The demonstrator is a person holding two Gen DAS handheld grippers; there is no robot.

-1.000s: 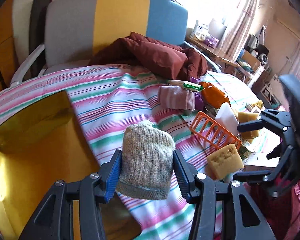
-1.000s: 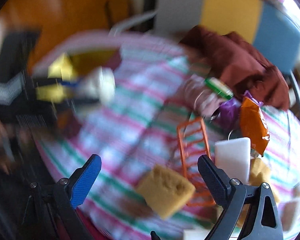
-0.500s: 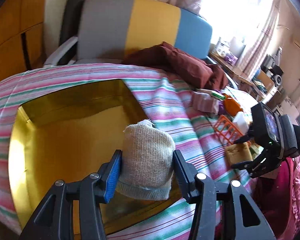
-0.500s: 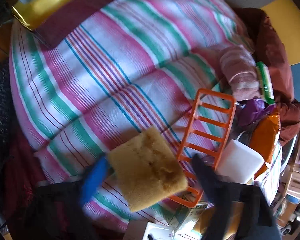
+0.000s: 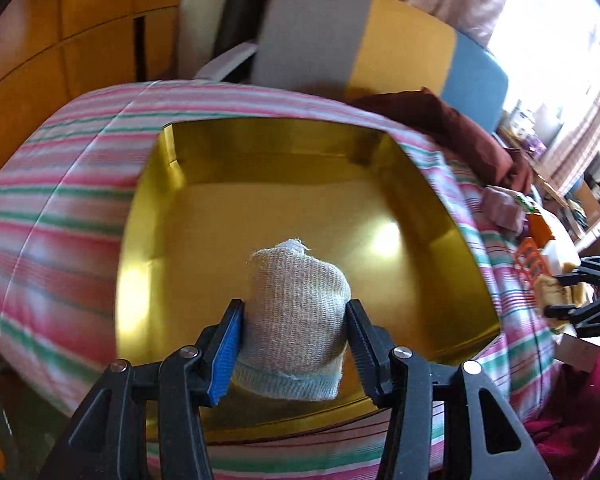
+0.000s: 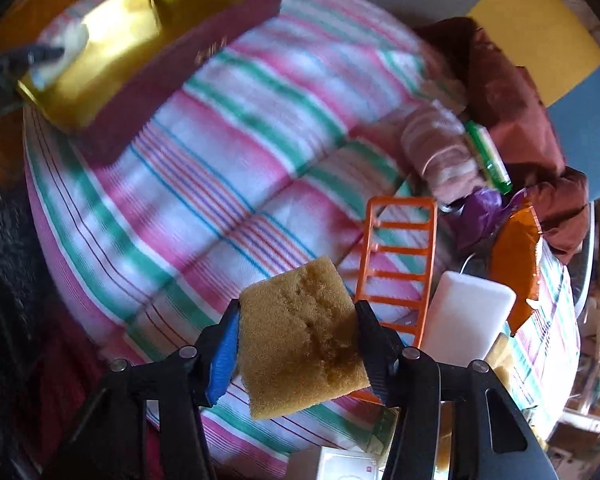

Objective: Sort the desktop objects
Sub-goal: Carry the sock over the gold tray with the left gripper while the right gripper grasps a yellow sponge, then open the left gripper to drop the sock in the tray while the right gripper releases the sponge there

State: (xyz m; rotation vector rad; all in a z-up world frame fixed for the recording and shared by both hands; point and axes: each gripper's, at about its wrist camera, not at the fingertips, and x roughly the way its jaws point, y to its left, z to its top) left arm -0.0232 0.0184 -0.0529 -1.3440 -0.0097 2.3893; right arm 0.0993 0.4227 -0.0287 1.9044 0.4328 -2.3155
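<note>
The beige knitted sock is clamped between the pads of the left hand-held gripper and hangs above the gold inside of the open box, near its front wall. Its long axis runs forward, away from the gripper, with the cuff toward the camera. The box floor lies straight under it, so I judge the coming move is simply a release downward. On the striped tabletop, well apart from the box, the right hand-held gripper is closing its jaws on the yellow sponge, which sits between them, beside the orange rack.
</note>
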